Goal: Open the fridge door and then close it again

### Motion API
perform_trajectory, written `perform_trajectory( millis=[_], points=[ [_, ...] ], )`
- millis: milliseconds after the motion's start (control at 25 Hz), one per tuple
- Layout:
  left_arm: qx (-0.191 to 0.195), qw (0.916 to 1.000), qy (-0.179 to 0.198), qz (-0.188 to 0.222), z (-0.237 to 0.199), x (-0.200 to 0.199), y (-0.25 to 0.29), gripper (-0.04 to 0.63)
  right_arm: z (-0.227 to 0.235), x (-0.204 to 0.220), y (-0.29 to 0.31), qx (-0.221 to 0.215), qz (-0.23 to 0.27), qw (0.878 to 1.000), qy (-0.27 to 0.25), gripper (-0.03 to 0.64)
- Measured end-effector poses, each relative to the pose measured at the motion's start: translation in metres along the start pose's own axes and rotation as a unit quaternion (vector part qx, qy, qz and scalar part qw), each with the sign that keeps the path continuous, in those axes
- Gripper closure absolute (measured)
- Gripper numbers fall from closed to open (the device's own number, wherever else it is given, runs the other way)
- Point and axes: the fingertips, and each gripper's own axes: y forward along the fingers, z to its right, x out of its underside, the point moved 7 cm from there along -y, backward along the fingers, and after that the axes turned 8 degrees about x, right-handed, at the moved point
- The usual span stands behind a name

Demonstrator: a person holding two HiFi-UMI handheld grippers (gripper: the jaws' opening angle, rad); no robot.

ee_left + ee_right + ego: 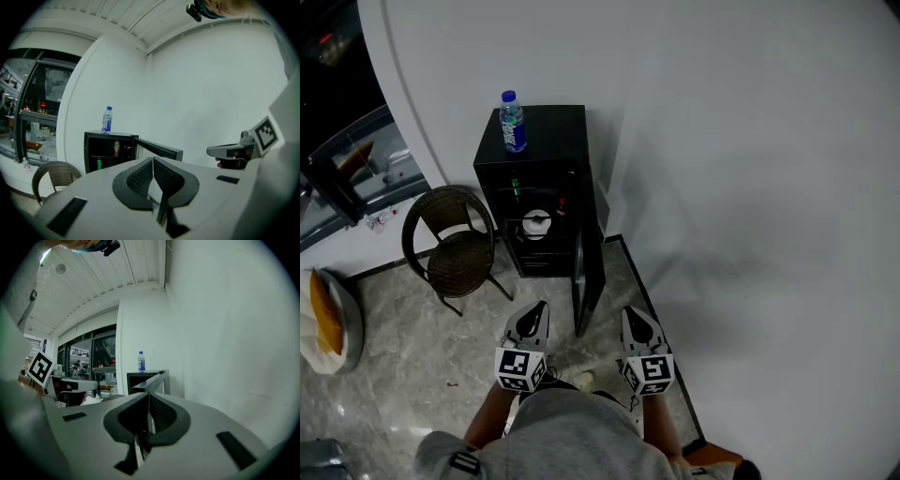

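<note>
Head view: from above the person, steeply down; fridge (548,141) mid-frame, well off; left gripper (536,314) and right gripper (630,317) at the bottom edge.
Left gripper view: low, near level, along its own jaws; faces the fridge's open front.
Right gripper view: low, near level, along its own jaws; meets the fridge door (152,383) edge-on.
Shared: all 3 views hold the fridge and the bottle (512,122) on it.
</note>
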Motion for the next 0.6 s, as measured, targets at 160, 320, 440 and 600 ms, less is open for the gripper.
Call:
perform_trajectory(
  millis=[160, 320, 440, 600],
  points=[
    [-0.009, 1.0000, -0.002, 0.000, -0.004, 0.000, -0.002, 0.588, 0.000, -0.003, 0.011, -0.024, 0.012, 1.000, -0.006, 0.592],
    [-0.021, 0.9997, -0.009, -0.003, -0.008, 0.002, -0.006, 0.588, -0.001, -0.003, 0.026, -0.071, 0.012, 0.997, 0.009, 0.589],
    [-0.033, 0.9994, -0.011, -0.003, -0.013, 0.002, -0.010, 0.588, -0.006, -0.001, 0.041, -0.107, 0.000, 0.994, 0.009, 0.447],
    [-0.051, 0.9986, -0.014, -0.001, -0.022, 0.001, -0.015, 0.588, -0.011, 0.003, 0.061, -0.126, -0.010, 0.992, -0.007, 0.419]
  ],
)
